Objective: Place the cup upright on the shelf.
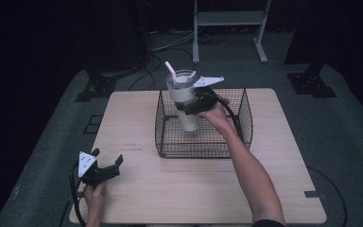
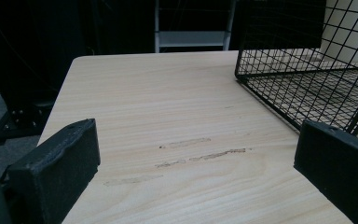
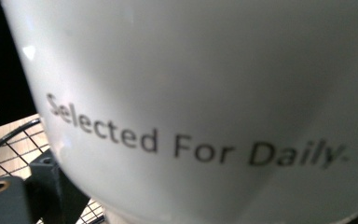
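Observation:
A white tumbler [image 1: 181,92] with a clear lid and a white straw [image 1: 170,70] leans a little inside the black wire basket [image 1: 203,154], its top above the rim. My right gripper [image 1: 188,105] is shut on its middle from the right. In the right gripper view the tumbler's wall [image 3: 191,93] reads "Selected For Daily", with one black finger [image 3: 51,186] at its lower left. I cannot tell whether its base touches the basket floor. My left gripper [image 1: 108,157] rests open near the table's front left corner, with bare wood between its jaws [image 2: 196,158].
The basket [image 2: 307,79] stands at the back middle of the wooden table [image 1: 194,189], to the right of and beyond the left gripper. A metal frame [image 1: 229,19] and cables lie on the dark floor behind the table.

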A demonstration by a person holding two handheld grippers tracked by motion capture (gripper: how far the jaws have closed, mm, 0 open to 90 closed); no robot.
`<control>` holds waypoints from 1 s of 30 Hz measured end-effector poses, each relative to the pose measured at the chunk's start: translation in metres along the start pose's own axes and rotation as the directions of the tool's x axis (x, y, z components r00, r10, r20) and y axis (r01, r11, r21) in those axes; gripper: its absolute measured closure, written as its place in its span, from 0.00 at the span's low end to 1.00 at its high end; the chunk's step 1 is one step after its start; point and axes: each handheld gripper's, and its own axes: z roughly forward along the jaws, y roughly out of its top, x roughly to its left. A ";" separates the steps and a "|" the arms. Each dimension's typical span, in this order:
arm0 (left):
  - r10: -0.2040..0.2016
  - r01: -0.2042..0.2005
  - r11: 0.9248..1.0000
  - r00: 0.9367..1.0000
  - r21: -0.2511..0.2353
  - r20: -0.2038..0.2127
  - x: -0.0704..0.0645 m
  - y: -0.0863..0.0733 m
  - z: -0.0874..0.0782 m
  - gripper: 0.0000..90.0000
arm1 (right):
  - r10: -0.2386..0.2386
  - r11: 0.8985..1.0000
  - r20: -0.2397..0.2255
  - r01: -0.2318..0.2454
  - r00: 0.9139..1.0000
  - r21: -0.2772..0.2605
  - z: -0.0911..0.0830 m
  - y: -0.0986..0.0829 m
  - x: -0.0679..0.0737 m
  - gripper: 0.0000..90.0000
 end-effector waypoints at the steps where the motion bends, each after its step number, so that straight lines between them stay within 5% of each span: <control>1: 0.000 0.000 1.000 1.000 0.000 0.000 0.000 0.000 0.000 0.00 | 0.000 1.000 0.000 0.000 1.000 0.000 0.000 0.000 0.000 0.06; 15: 0.000 0.000 1.000 1.000 -0.002 0.002 0.000 0.000 0.000 0.00 | -0.025 0.999 -0.023 0.025 0.999 0.028 0.014 -0.010 0.006 0.06; 30: -0.001 0.001 1.000 1.000 -0.003 0.003 0.000 0.000 0.000 0.00 | -0.044 0.992 -0.041 0.048 0.998 0.117 0.033 -0.031 0.007 0.06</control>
